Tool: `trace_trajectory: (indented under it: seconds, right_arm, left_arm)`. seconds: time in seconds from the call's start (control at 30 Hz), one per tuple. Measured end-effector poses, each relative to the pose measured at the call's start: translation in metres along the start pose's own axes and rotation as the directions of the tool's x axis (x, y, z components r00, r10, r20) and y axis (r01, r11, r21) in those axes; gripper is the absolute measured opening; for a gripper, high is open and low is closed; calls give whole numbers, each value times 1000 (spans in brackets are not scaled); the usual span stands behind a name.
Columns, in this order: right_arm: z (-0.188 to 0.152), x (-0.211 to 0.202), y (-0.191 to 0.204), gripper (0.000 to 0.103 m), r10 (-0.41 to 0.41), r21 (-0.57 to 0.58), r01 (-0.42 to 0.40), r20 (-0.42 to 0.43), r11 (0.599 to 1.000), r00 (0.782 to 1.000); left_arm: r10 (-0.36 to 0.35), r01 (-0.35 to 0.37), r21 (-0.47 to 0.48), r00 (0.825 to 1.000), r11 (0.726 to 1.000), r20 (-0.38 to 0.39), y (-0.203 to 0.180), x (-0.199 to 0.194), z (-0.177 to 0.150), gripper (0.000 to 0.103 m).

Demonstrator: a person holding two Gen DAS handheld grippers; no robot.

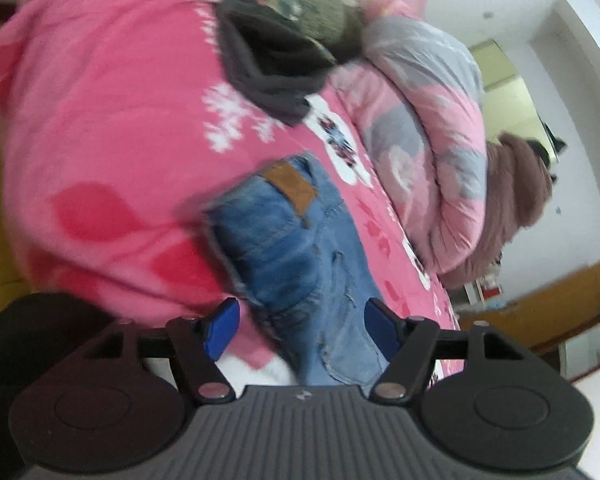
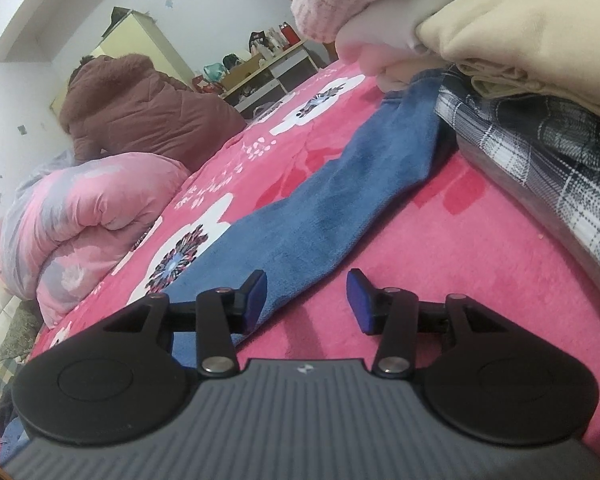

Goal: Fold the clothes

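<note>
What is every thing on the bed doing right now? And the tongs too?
Left tongs: open, holding nothing, over the jeans.
Right tongs: open, holding nothing.
Jeans: lying spread on the pink blanket, not yet folded.
Quilt: rolled up.
Dark garment: crumpled.
Plaid cloth: under a stack of folded clothes.

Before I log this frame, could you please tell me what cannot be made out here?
- Left wrist view: jeans blurred; their near end hidden behind the left tongs.
- Right wrist view: far end of the blue garment hidden under the plaid fabric and folded pile.
- Shelf items too small.
</note>
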State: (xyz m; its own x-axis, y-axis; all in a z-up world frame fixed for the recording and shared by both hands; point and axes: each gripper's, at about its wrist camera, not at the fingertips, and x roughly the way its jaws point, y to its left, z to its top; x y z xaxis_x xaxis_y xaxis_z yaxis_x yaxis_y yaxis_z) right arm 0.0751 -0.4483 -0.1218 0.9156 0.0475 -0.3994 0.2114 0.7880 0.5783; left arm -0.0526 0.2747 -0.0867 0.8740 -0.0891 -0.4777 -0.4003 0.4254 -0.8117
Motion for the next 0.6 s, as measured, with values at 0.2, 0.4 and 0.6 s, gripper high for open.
trace_trajectory:
  seconds: [0.2, 0.4, 0.6]
  right_arm:
    - [0, 0, -4, 44, 18, 24, -18, 5, 1000, 1000]
    - [0, -1, -7, 45, 34, 41, -35, 10, 999, 999]
    - [0, -1, -9, 48, 53, 53, -53, 13, 997, 999]
  left_arm:
    - [-12, 11, -45, 1000, 999, -18, 5, 13, 8, 70]
    - [20, -20, -21, 1000, 1000, -12, -2, 26, 7, 72]
    - [45, -45, 6, 998, 999, 32, -8, 42, 9, 72]
